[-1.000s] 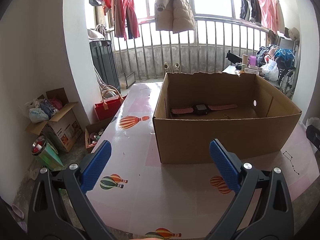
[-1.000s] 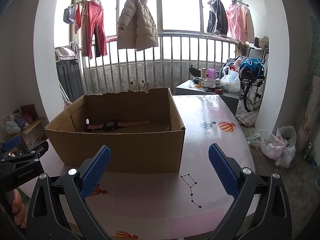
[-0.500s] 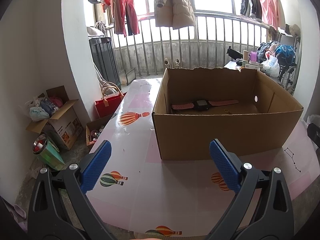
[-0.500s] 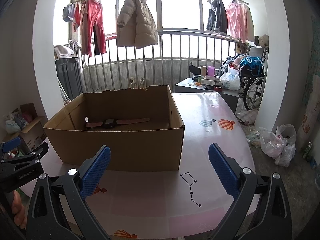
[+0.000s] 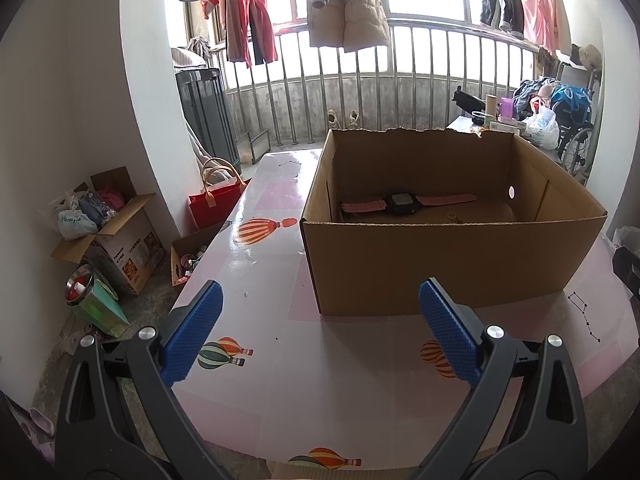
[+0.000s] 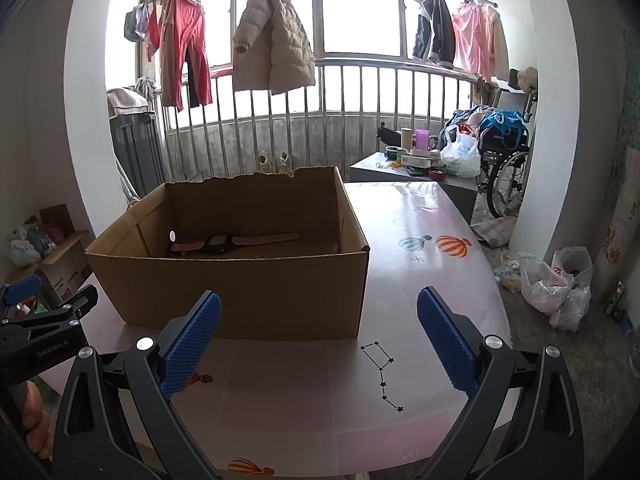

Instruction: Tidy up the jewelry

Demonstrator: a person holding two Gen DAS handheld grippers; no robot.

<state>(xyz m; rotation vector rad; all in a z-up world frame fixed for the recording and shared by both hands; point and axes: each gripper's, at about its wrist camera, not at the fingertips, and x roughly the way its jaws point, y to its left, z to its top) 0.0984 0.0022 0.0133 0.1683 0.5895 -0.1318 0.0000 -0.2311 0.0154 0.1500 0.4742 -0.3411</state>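
Bright daylight floods in thru the big window (image 6: 360,8) ahead of me; a metal railing (image 6: 360,96) runs below it. Clothes hang on a rod up top: red trousers (image 6: 184,56), beige puffer coat (image 6: 276,40), pink shirt (image 6: 476,40). White walls (image 5: 80,92) either side. A dark cabinet (image 5: 208,112) stands left by the railing. On the rough grey floor (image 6: 568,356) to my left, a red tote bag (image 5: 214,204) and open carton w/ bags (image 5: 108,236). Right side: wheelchair (image 6: 508,168) piled w/ stuff (clothes, I think), grey side table (image 6: 420,176), white plastic bags (image 6: 560,284). The bench (image 6: 420,248) top is glossy pink w/ balloon prints.
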